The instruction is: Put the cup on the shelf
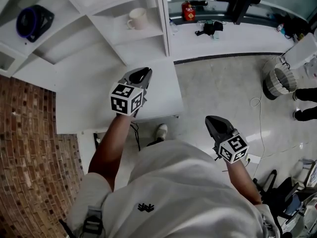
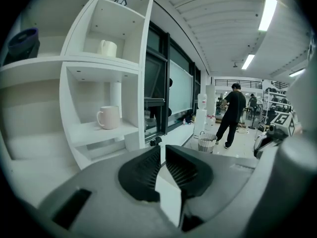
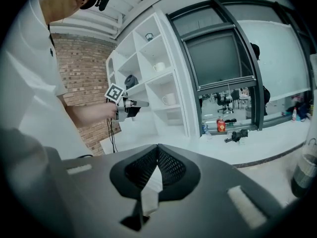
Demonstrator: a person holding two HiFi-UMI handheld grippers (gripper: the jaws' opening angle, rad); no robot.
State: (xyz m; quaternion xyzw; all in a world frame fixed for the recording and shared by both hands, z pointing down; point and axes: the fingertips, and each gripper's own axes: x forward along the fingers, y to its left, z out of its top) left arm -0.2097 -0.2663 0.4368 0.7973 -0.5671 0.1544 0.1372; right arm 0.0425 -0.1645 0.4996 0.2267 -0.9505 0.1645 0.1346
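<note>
A pale cup stands upright in a compartment of the white shelf unit, handle to the left. The left gripper view shows the same cup ahead and left of the jaws, well apart from them. My left gripper hovers over the white table below that compartment; its jaws are drawn together with nothing between them. My right gripper hangs over the floor by my right side, shut and empty. The right gripper view also catches the cup and the left gripper.
A second light cup sits one compartment higher. A dark blue object lies on a shelf at far left. A window ledge holds a red can and cables. A bin and a person in black stand on the floor.
</note>
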